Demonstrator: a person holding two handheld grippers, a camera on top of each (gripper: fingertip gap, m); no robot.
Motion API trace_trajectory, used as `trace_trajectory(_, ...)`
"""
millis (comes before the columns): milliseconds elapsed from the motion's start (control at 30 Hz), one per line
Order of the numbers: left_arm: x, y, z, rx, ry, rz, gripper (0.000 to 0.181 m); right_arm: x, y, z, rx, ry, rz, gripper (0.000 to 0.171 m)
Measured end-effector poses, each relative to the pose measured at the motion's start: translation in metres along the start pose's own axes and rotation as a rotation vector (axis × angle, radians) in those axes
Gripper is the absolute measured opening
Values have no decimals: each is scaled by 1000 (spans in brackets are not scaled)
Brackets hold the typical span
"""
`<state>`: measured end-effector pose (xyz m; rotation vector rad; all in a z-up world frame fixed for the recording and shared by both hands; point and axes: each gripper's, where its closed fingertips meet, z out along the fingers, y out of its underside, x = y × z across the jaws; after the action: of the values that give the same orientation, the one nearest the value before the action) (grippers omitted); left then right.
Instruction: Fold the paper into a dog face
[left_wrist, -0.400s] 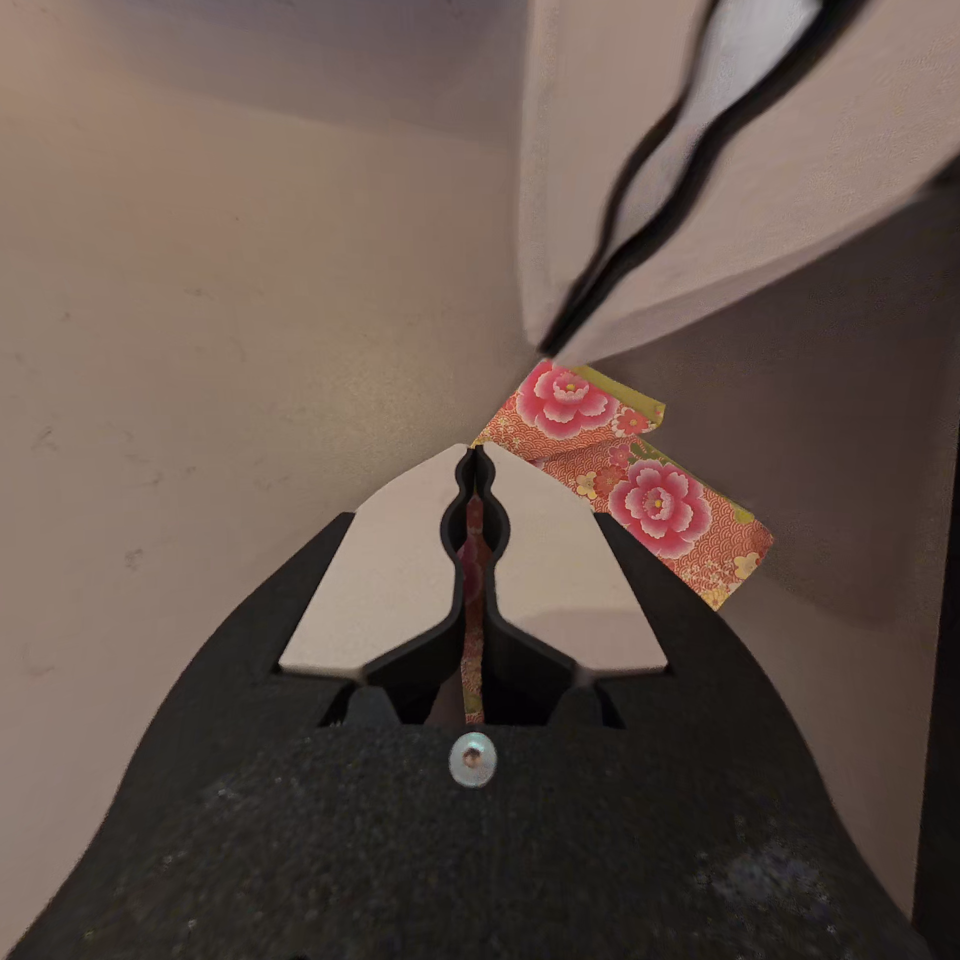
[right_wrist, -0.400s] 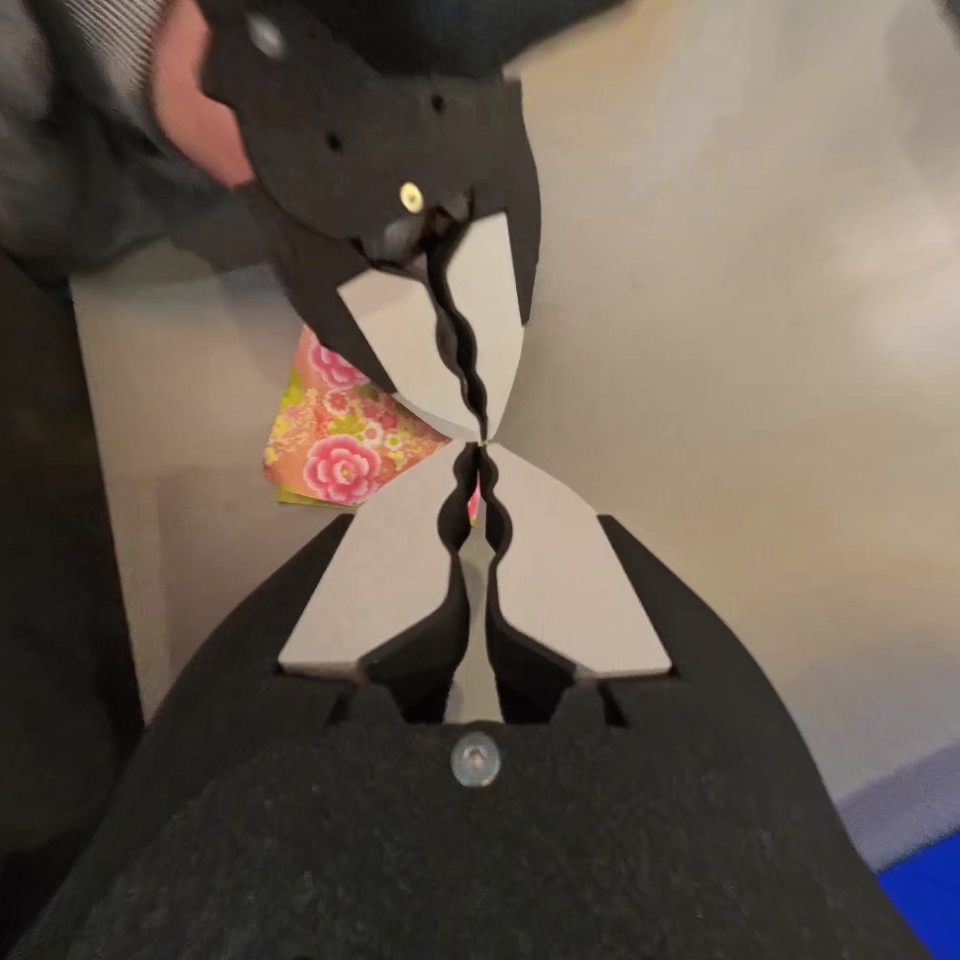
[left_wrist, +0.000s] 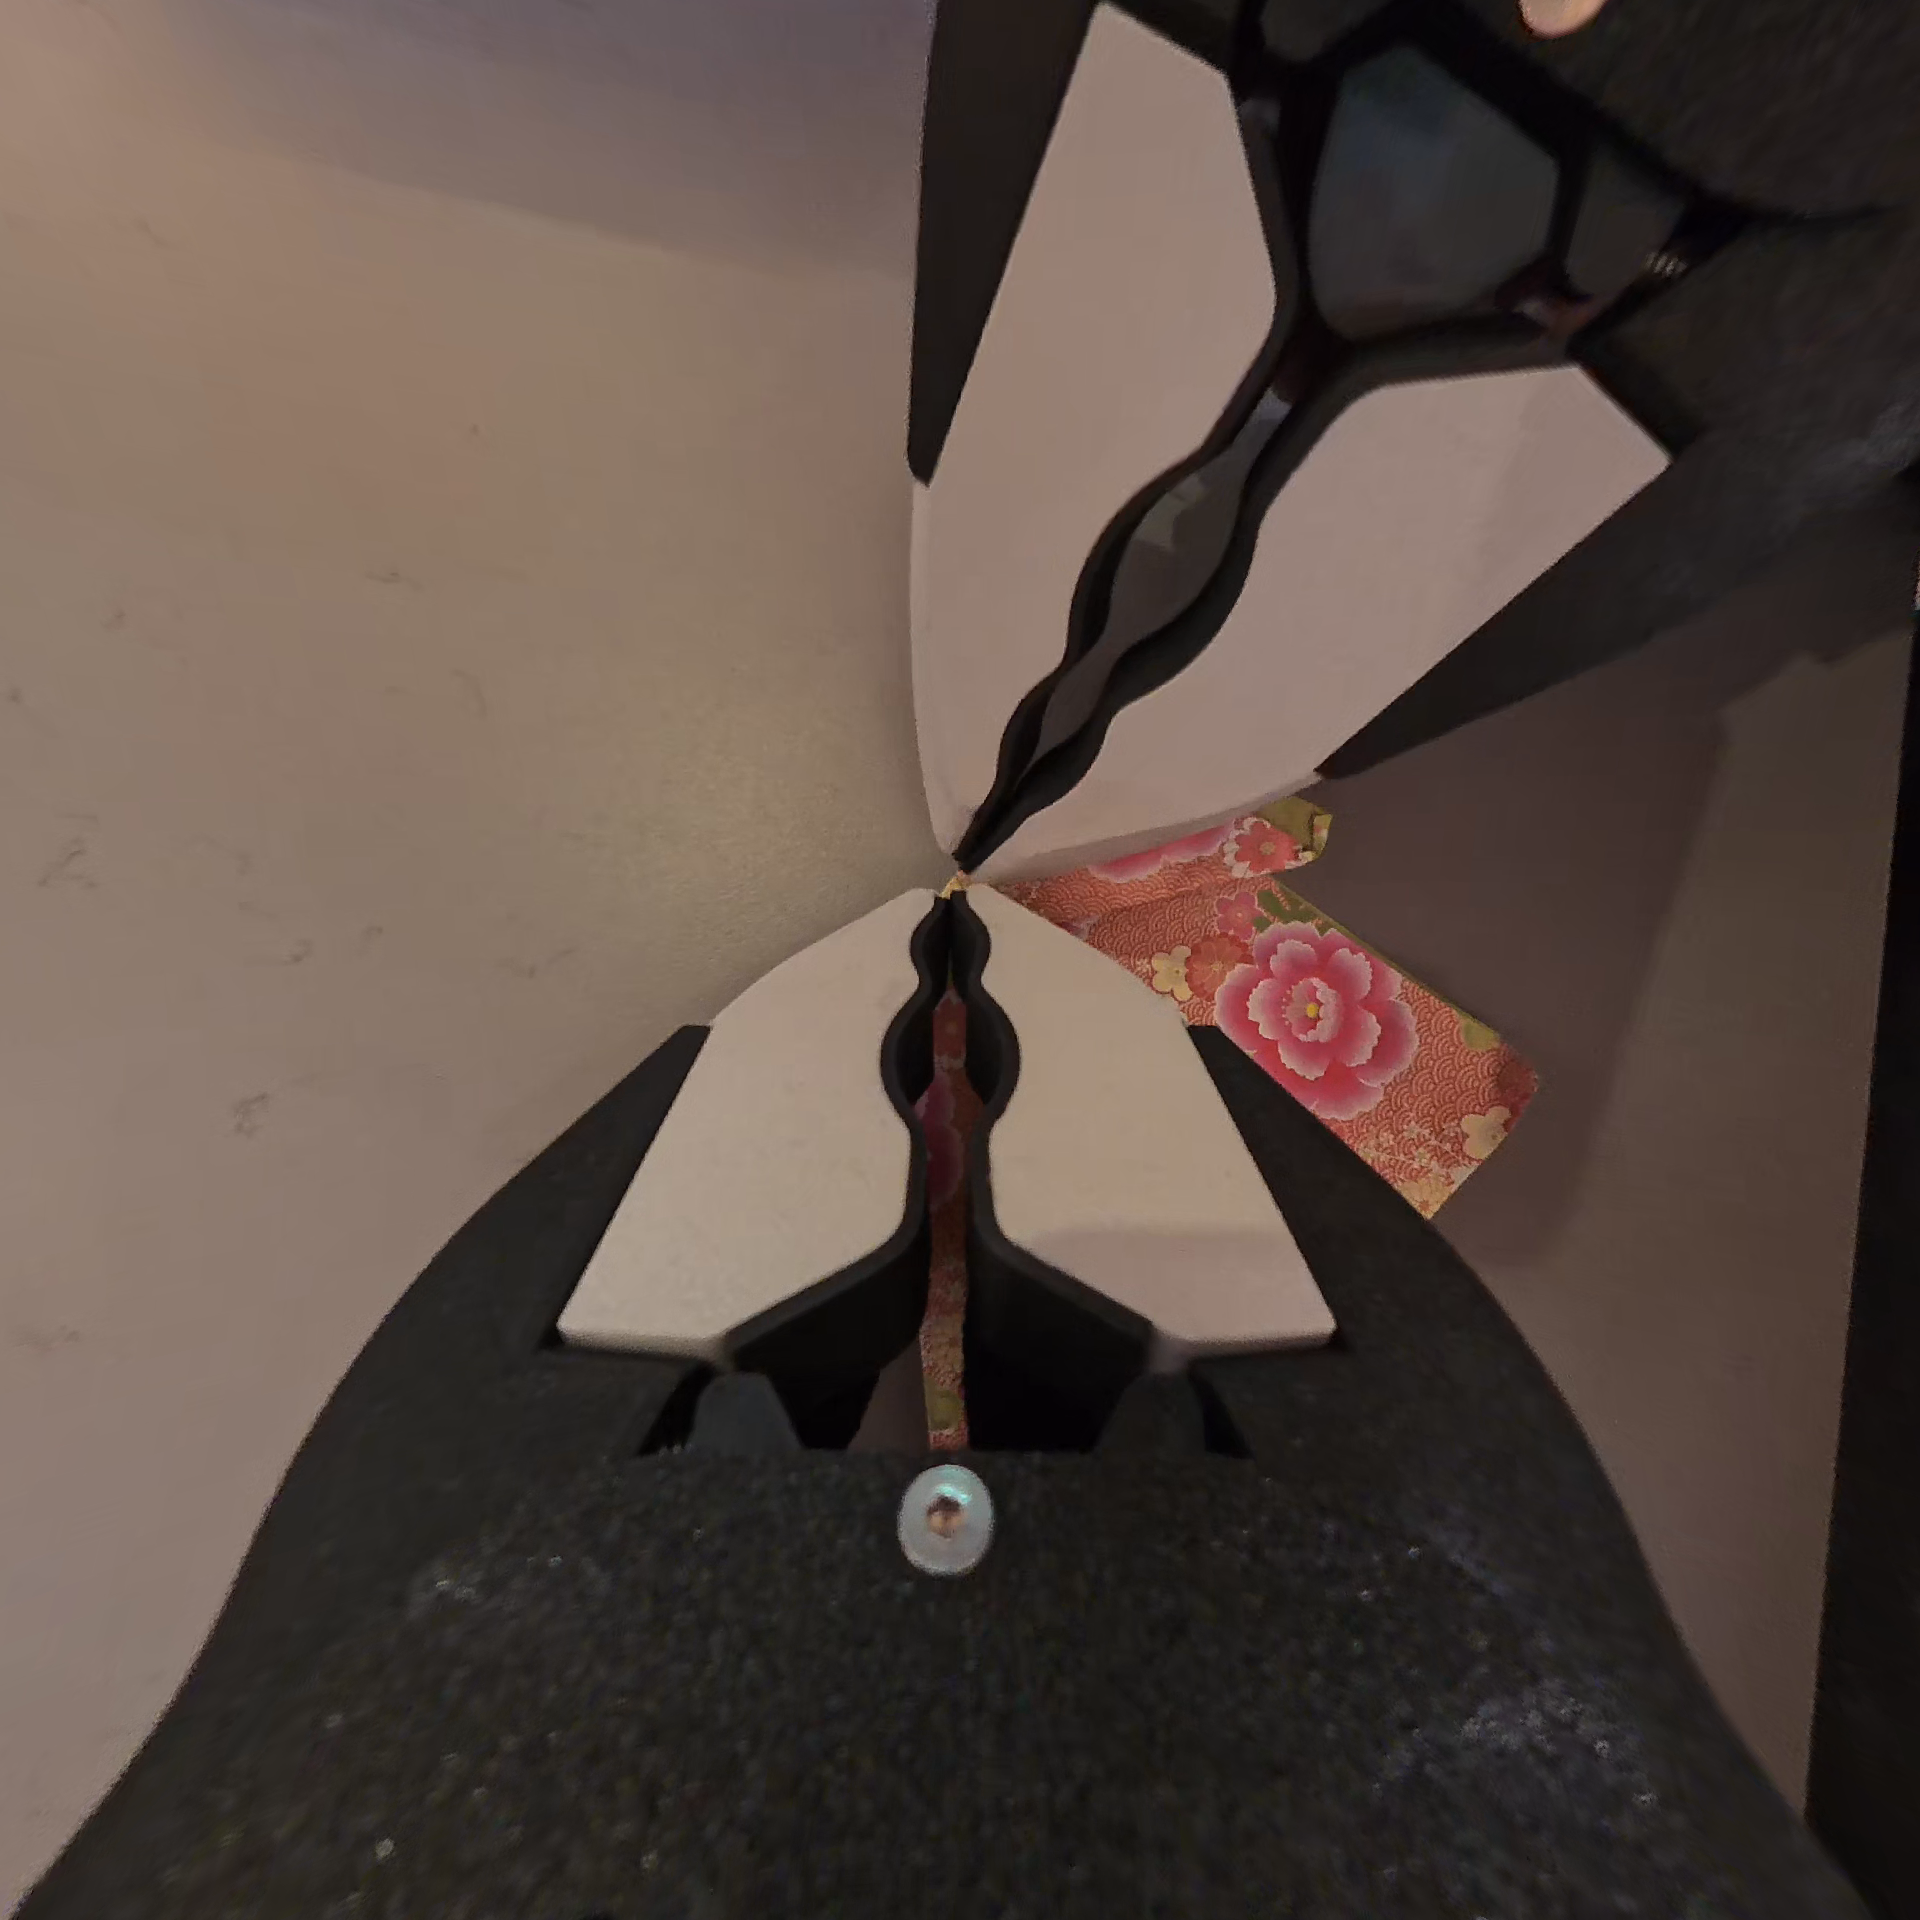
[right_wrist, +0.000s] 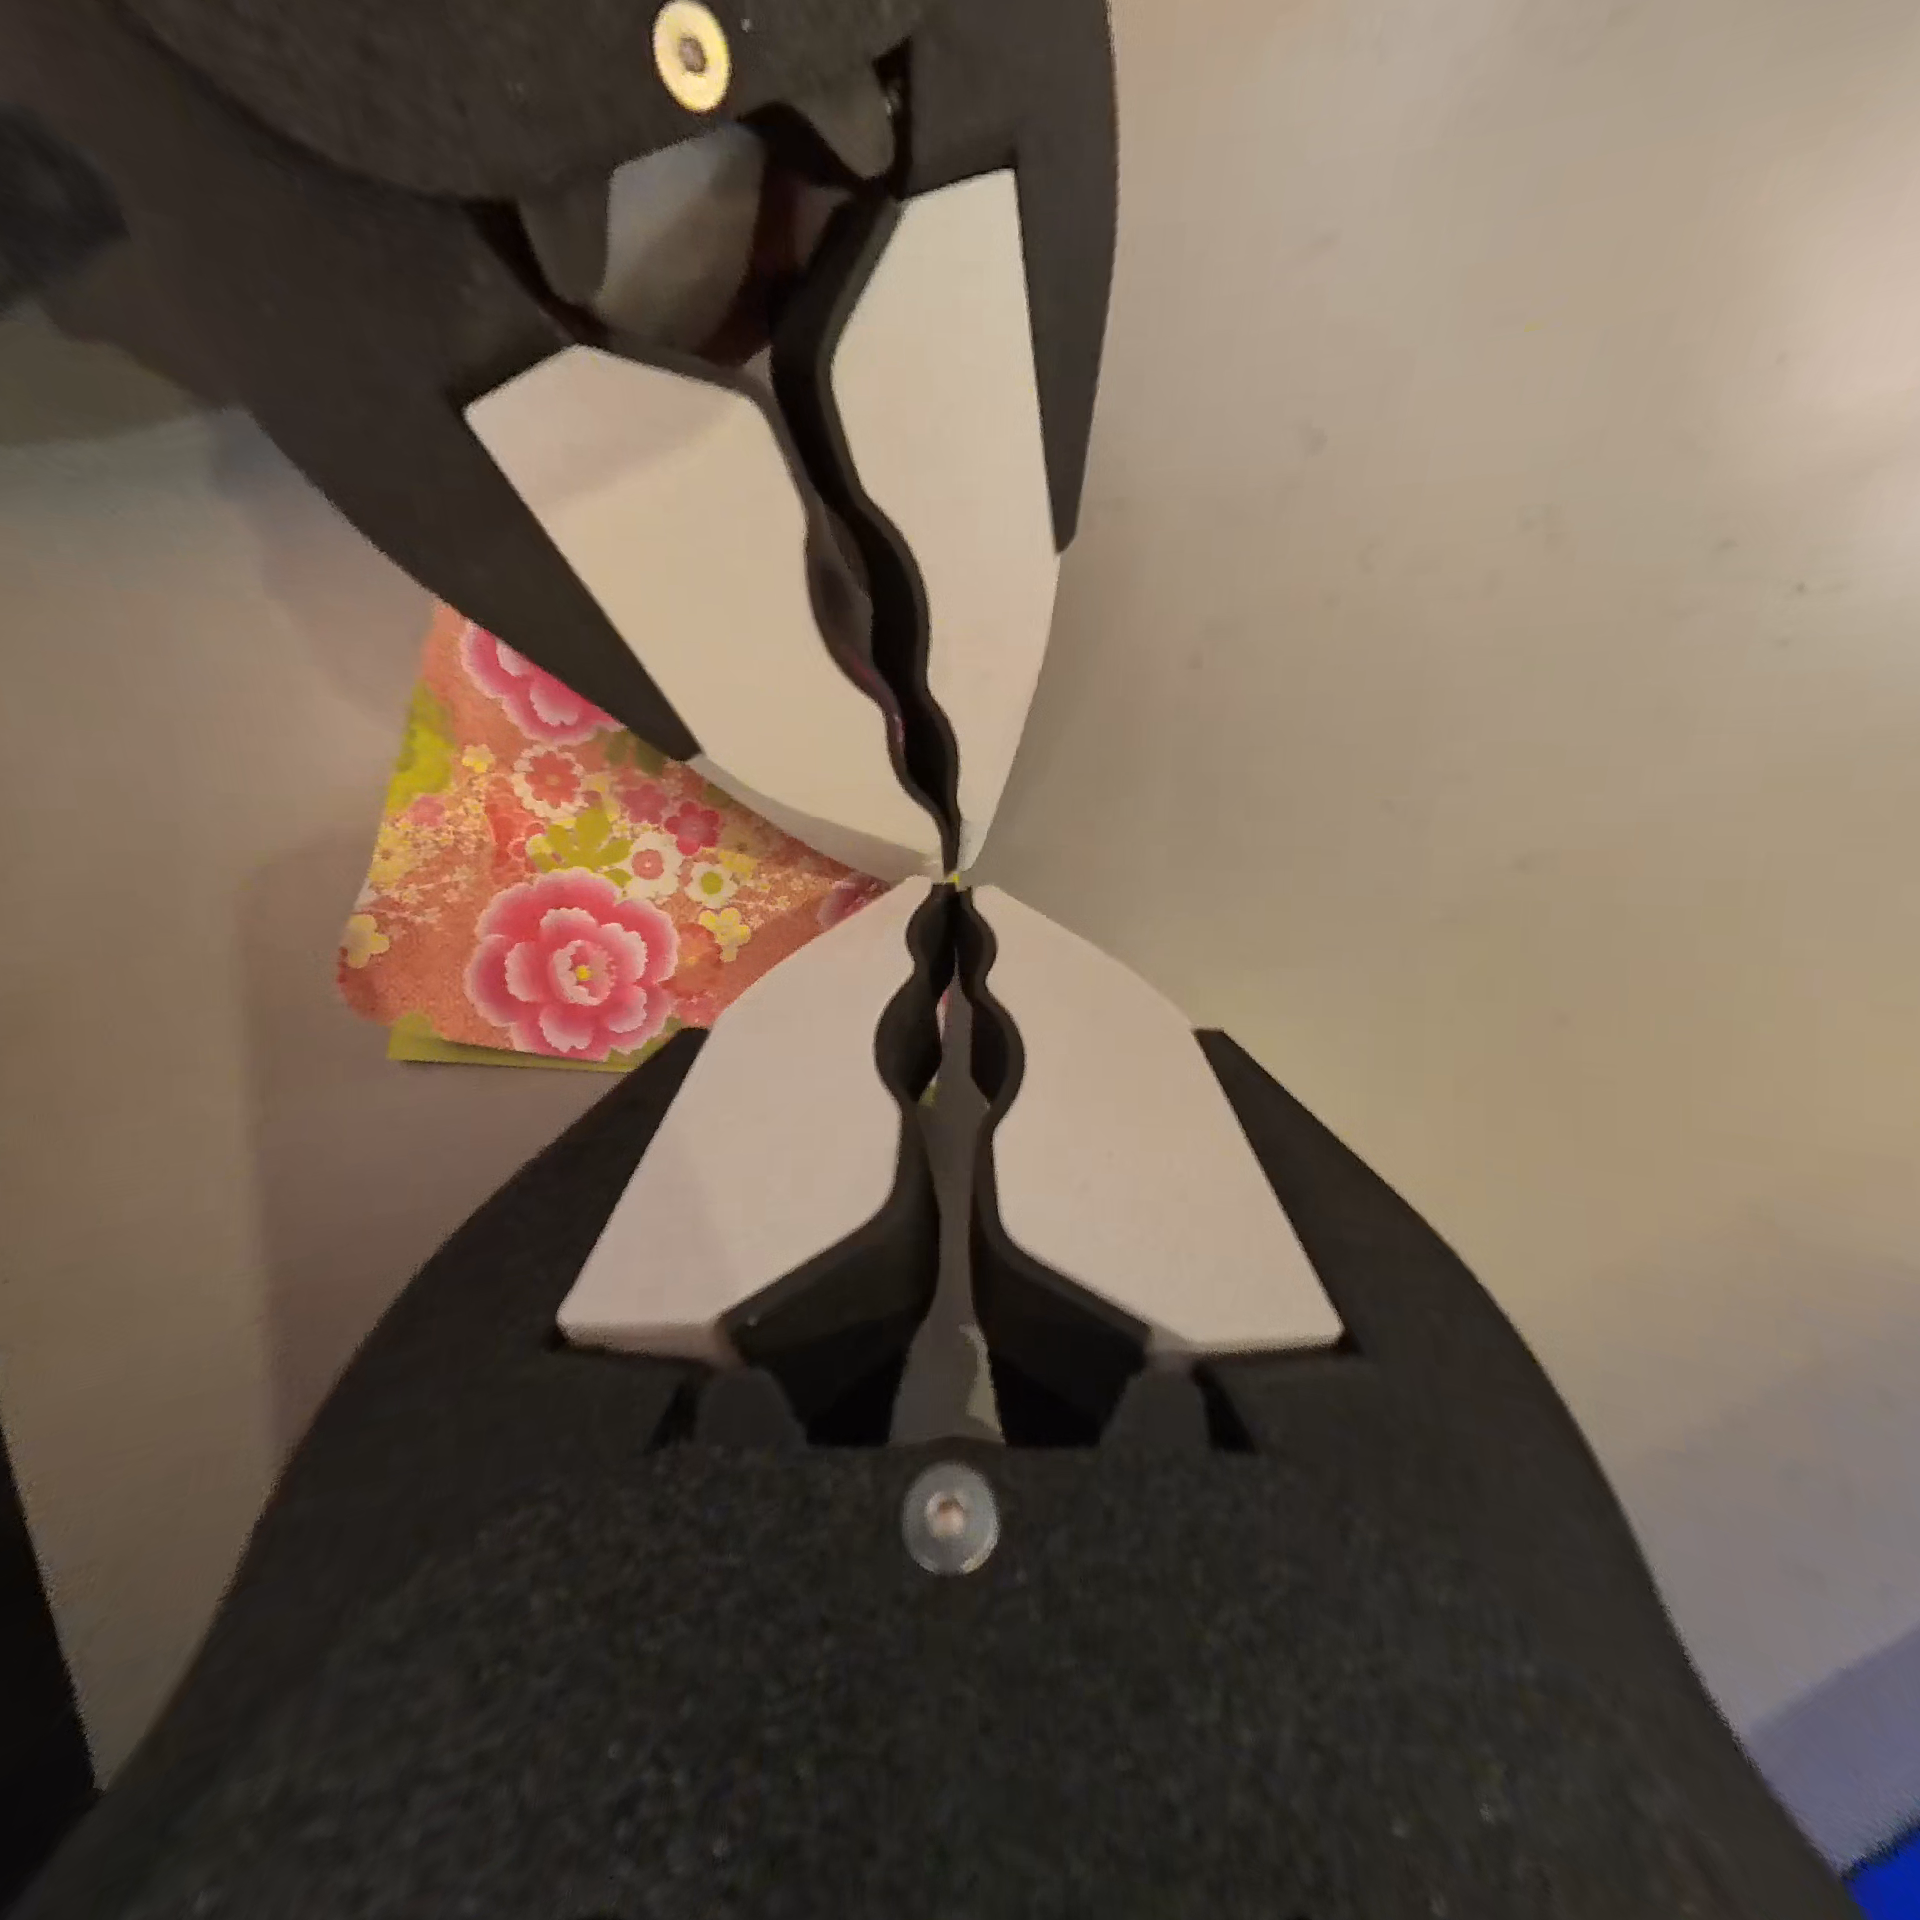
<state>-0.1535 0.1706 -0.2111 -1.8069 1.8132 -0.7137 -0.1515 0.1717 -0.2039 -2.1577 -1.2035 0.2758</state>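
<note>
We see the left tongs (left_wrist: 951, 914) at centre frame in the left wrist view, pressed together on the floral paper (left_wrist: 1309, 1013), a strip of which shows in the slot between the two pale pads. The rest of the sheet fans out to the right of centre, over the beige table (left_wrist: 416, 727). From the upper right come the right tongs (left_wrist: 961, 857), tips meeting the left ones nose to nose.

In the right wrist view, the right tongs (right_wrist: 951, 904) sit at centre, also pinched shut on the paper (right_wrist: 540, 904), with a sliver of pink showing in the gap between the pads. The left tongs (right_wrist: 951, 857) reach down from the upper left, tips touching ours. The paper spreads into the left-centre of the frame, pink blossoms on orange with a green edge peeking out below, above the table (right_wrist: 1455, 623).
</note>
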Motion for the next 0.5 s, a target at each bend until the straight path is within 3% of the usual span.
trace_trajectory(33,0,0,0,2,1,-1,0,-1,2,1,-16,-1,-11,0)
trace_trajectory(500,0,1,0,10,-10,14,1,-2,12,0,-46,38,20,0)
